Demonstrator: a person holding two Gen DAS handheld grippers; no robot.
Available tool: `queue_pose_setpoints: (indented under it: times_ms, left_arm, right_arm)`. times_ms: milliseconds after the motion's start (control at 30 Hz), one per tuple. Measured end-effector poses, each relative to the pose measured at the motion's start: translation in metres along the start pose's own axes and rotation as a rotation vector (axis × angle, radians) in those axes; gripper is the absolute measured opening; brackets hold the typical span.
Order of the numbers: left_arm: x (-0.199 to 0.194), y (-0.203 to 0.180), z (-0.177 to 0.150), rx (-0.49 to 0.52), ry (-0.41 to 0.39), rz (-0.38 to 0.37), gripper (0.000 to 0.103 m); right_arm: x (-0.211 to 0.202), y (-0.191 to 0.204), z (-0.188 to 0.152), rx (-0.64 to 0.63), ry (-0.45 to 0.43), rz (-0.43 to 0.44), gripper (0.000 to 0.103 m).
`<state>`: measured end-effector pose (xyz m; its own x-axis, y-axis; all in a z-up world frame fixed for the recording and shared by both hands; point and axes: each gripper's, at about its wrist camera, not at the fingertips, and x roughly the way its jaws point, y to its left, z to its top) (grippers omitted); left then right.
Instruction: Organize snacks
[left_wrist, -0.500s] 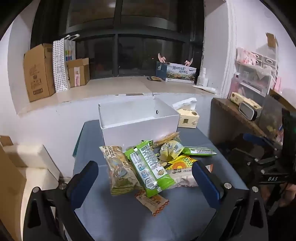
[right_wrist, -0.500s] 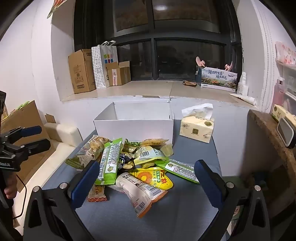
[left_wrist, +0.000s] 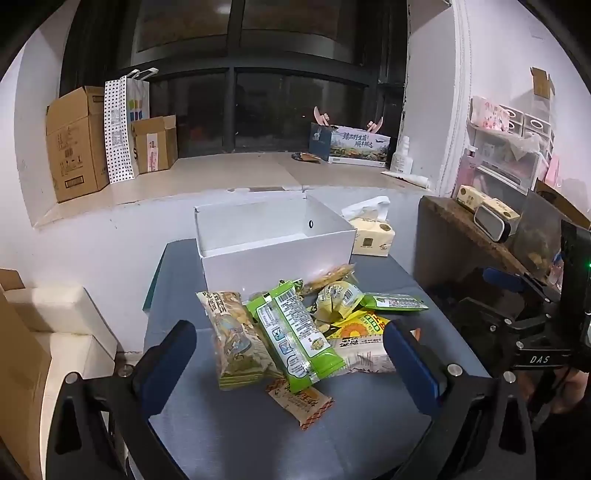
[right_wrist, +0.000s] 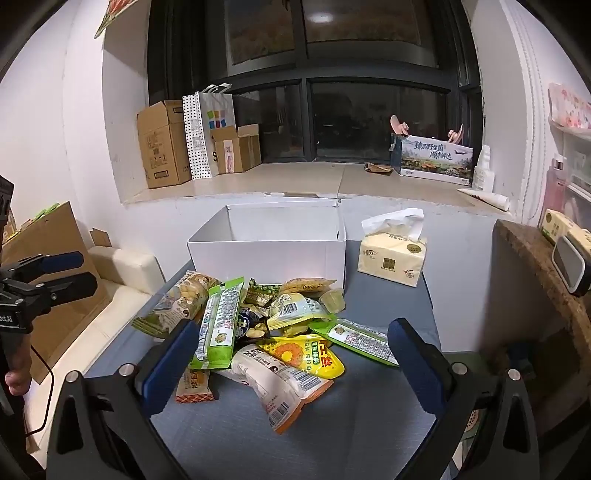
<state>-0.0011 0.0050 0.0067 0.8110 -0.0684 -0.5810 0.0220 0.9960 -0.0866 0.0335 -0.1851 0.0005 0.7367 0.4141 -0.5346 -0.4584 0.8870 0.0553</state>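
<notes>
Left claw: the left claw (left_wrist: 290, 363) stands wide open and empty, blue-padded fingers (left_wrist: 168, 363) apart over the near part of the grey-blue surface (left_wrist: 229, 439); the heap of snack packets (left_wrist: 295, 328) lies between and just beyond the fingertips
Right claw: the right claw (right_wrist: 291, 363) is also spread wide and holds nothing; its fingers (right_wrist: 415, 365) frame the same heap from the other side
Nearest packets, left view: a bright green long packet with a white label (left_wrist: 295, 332) lies on top, slanting toward the claw; a beige illustrated packet (left_wrist: 236, 343) lies touching its left side; a small orange-edged packet (left_wrist: 301, 400) pokes out beneath, closest of all
Nearest packets, right view: a white packet with an orange end and a barcode (right_wrist: 277, 384) lies nearest, with a yellow sunflower-printed pouch (right_wrist: 306, 356) overlapping it and a flat green packet (right_wrist: 356, 341) close to the right finger
Box: an open white cardboard box (right_wrist: 269, 258) stands just behind the heap, the rear packets close to its front wall
Room: bare surface shows in front of the heap; the left edge of the surface drops toward a cream cushion (right_wrist: 122, 266)
Around: a pale yellow tissue pack (right_wrist: 393, 258) stands right of the box, apart from the heap; a dark wooden side table (right_wrist: 535, 266) stands further right
</notes>
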Motion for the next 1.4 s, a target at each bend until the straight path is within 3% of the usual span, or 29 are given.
queue_pose_setpoints:
  times_ms: [1400]
  left_arm:
    - [0.0062,-0.0003,-0.0037,-0.02,0.026,0.006,0.103]
  right_arm:
    - [-0.0054,-0.0056,-0.0021,0.019,0.005,-0.005,0.103]
